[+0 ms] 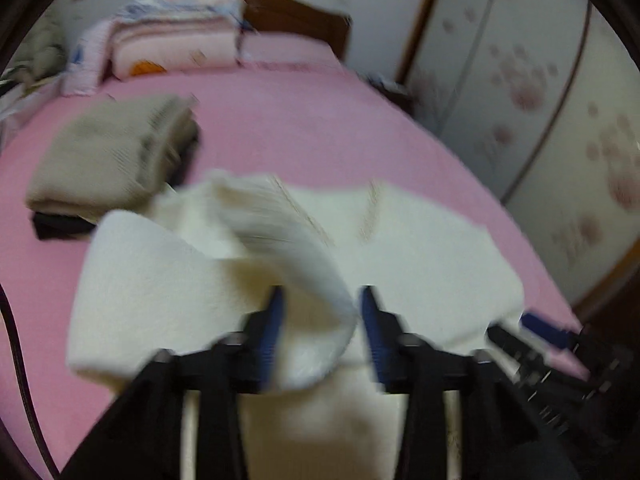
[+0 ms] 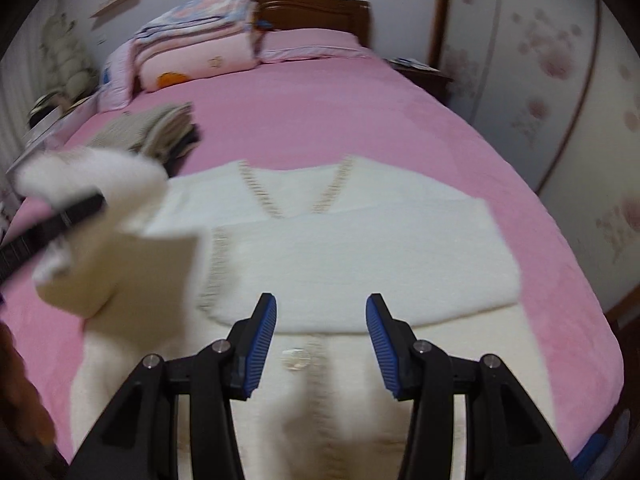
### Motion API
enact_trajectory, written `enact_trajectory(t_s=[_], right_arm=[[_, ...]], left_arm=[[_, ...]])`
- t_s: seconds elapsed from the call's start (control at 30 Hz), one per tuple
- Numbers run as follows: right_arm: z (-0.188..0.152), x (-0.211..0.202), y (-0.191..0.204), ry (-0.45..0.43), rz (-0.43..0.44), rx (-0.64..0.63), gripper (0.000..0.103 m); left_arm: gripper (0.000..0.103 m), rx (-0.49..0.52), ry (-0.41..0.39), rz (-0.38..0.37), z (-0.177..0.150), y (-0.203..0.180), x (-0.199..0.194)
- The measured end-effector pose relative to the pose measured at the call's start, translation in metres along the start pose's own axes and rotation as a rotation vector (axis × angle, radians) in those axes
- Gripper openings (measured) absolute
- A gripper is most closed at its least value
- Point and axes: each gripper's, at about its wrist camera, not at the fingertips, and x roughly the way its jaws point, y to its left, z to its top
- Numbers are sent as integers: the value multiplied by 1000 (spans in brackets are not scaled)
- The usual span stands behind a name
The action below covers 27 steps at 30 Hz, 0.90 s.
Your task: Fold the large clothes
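Note:
A cream cardigan with beige trim lies on the pink bed, its right sleeve folded across the chest. In the left wrist view the cardigan's left sleeve hangs between the jaws of my left gripper, which stand wide apart with the cuff between them; the view is blurred. The left gripper also shows in the right wrist view, lifted with the sleeve draped over it. My right gripper is open and empty, hovering above the cardigan's button line.
A stack of folded beige and dark clothes lies on the bed's left side. Folded quilts and pillows sit against the wooden headboard. A floral wardrobe stands along the right.

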Motion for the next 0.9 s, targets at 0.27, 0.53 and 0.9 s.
enact_trajectory(t_s=[0.27, 0.53, 0.9], right_arm=[[-7, 11, -29, 27, 14, 50, 47], [-9, 23, -26, 54, 155, 80, 48], [-2, 89, -10, 189, 304, 87, 51]], left_arm=[[62, -57, 18, -35, -19, 15, -12], [65, -261, -41, 206, -51, 119, -57], [65, -471, 40, 257, -81, 187, -23]])
